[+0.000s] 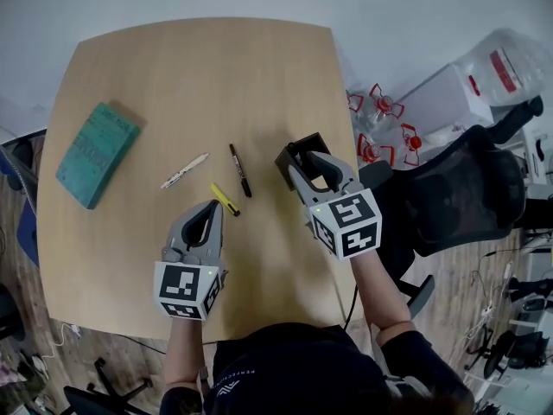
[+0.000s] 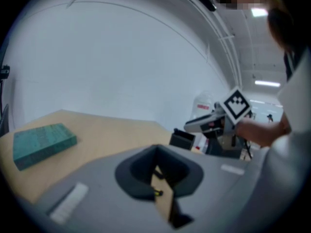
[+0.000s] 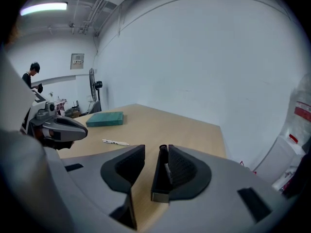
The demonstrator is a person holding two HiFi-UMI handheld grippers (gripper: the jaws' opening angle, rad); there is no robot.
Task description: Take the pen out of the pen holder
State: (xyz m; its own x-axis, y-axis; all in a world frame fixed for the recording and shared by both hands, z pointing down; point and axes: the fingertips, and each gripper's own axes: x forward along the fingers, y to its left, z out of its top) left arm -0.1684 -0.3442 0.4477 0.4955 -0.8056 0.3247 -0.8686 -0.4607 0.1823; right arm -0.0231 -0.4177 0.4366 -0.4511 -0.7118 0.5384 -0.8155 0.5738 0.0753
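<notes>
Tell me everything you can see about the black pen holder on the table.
The pen holder is a small black box, matte like plastic, open at the top. It stands near the table's right edge. The right gripper has its jaws apart at it: a black wall stands between them, against one jaw and clear of the other. Something slim seems to sit inside; I cannot tell what.

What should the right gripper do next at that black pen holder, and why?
Probably close the right gripper gently on what looks like a dark pen top poking from the black pen holder. Its jaws stand apart there, the holder against one jaw. A white pen, a black pen and a yellow pen lie on the table already.
</notes>
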